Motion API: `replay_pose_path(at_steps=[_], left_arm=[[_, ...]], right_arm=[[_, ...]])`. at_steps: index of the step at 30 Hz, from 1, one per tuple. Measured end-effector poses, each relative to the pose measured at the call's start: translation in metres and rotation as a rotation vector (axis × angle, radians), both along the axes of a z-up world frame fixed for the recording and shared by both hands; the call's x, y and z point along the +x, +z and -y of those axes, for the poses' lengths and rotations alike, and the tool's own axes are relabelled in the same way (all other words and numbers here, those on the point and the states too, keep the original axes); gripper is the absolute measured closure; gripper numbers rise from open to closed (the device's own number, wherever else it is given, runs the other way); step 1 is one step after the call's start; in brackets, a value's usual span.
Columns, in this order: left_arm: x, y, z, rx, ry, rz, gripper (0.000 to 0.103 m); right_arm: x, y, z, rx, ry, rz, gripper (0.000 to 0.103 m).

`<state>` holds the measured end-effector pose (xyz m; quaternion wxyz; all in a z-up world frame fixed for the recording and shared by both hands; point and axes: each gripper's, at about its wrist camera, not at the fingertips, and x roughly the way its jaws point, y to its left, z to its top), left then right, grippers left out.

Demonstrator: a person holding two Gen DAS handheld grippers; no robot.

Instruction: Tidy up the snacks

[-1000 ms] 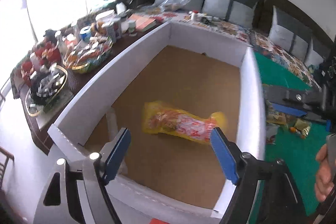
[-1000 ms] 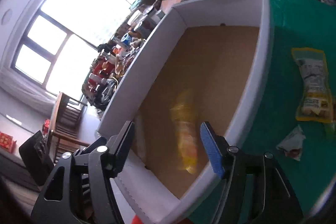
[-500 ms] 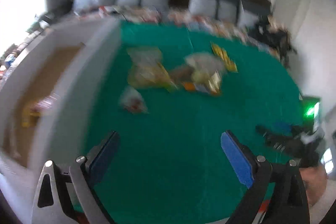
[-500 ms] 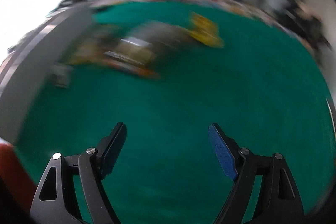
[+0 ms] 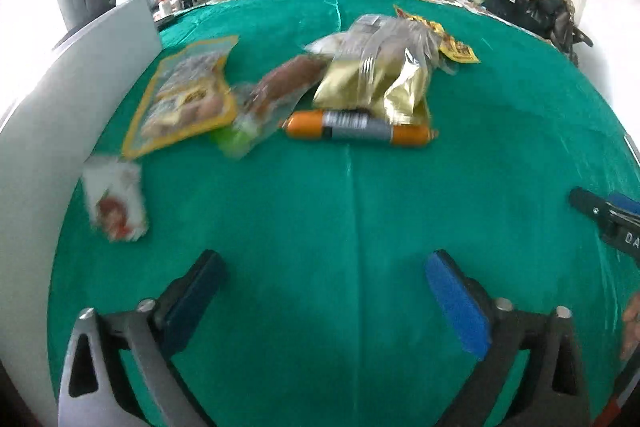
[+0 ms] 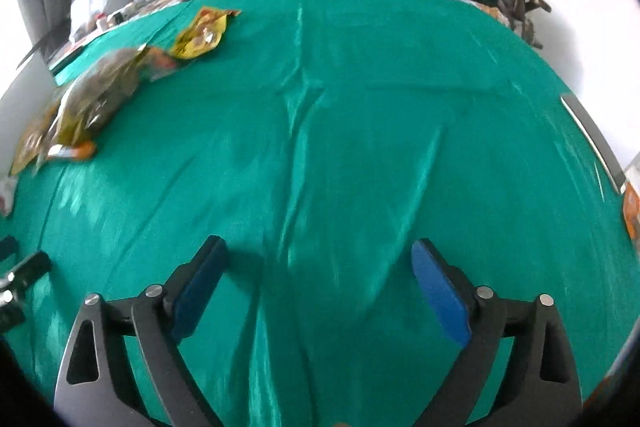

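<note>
Left wrist view: left gripper (image 5: pixel 326 277) spread wide, empty; orange sausage (image 5: pixel 358 127) well ahead on green cloth (image 5: pixel 360 211).
Right wrist view: right gripper (image 6: pixel 318 267) spread wide, empty; snack pile (image 6: pixel 92 103) far left.

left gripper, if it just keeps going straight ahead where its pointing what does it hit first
Bare green cloth first. The left gripper is open and empty. The first snack on that line looks to be the orange sausage stick, with the gold bag right behind it, though depth is hard to judge in the fisheye.
</note>
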<state>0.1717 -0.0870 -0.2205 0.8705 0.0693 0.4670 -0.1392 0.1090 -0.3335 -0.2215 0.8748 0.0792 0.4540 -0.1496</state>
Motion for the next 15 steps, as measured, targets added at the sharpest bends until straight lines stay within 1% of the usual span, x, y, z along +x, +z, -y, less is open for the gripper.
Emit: replay_pose_path(at_steps=[1, 2, 5, 10, 15], left_arm=[[0.005, -0.001, 0.002, 0.000, 0.005, 0.000, 0.000], [0.011, 0.000, 0.005, -0.001, 0.010, 0.003, 0.000], [0.027, 0.000, 0.015, -0.005, 0.014, 0.012, 0.000], [0.051, -0.001, 0.023, -0.009, 0.044, 0.024, 0.000], [0.058, -0.002, 0.023, -0.011, 0.056, 0.026, 0.000]], right_arm=[[0.012, 0.000, 0.001, -0.007, -0.002, 0.001, 0.006], [0.018, 0.000, 0.001, -0.004, 0.001, 0.006, 0.007], [0.035, -0.001, 0.001, -0.007, 0.002, 0.039, 0.005], [0.041, -0.002, -0.001, -0.007, -0.009, 0.038, 0.003], [0.040, -0.002, 0.000, -0.004, -0.008, 0.039, 0.003]])
